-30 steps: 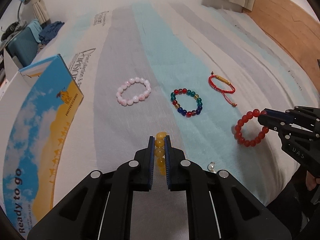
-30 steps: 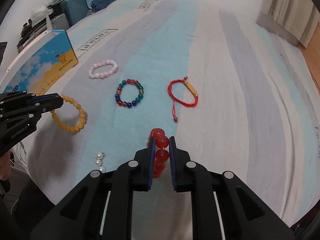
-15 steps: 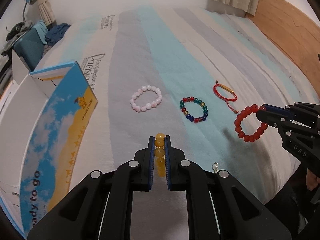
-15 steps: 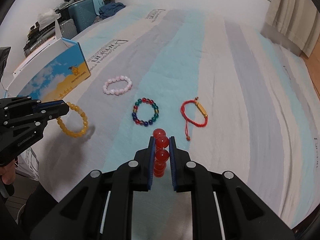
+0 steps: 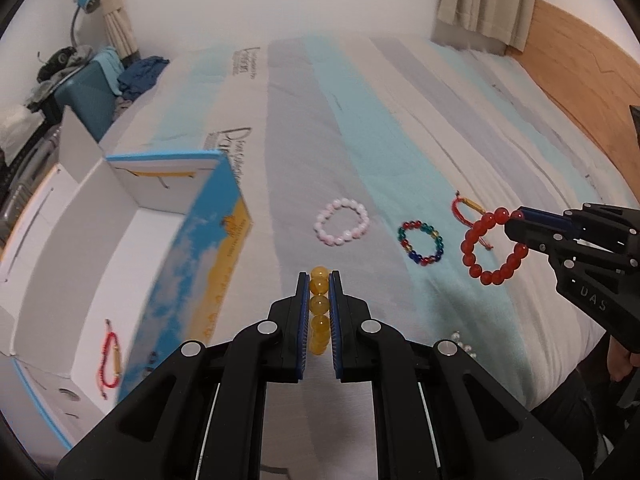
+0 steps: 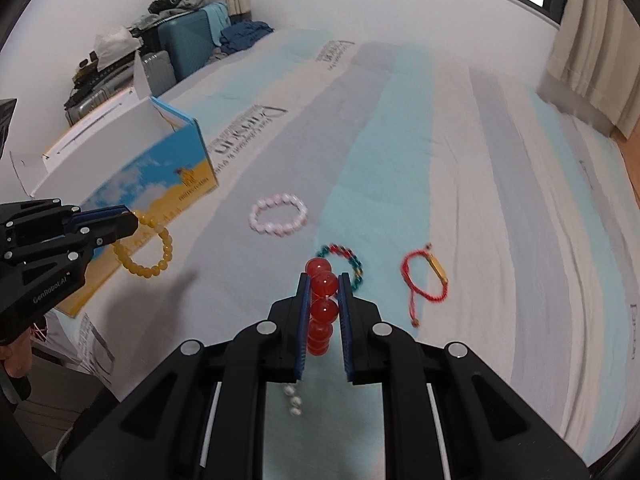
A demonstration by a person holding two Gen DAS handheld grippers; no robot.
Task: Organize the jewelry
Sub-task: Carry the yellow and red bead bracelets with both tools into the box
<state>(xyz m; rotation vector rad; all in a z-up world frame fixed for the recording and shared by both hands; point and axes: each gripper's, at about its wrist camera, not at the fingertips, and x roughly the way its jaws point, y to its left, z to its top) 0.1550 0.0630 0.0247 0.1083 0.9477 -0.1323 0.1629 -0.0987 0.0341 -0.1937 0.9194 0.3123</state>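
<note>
Bracelets in both hands, and both are off the bed! The left tool (image 5: 319,280) is pinching the yellow bead bracelet (image 5: 319,309), its blue pads pressed onto the beads; in the right wrist view that loop hangs clear in the air beside the open cardboard box (image 5: 200,248). The right tool (image 6: 323,282) is clamped on the red bead bracelet (image 6: 322,308), which dangles as a full ring in the left wrist view, above the striped bedsheet (image 5: 360,120).

Down on the sheet, the pink bead bracelet (image 5: 343,227) lies near the box wall, the multicolour bead bracelet (image 5: 421,242) sits just to its right, and the red cord bracelet with a gold bar (image 6: 425,278) rests beyond that, partly behind the hanging red loop in the left view. A few small pearls (image 6: 294,400) lie near the bed's edge. Inside the box, another red cord bracelet (image 5: 110,354) lies on the white floor.
</note>
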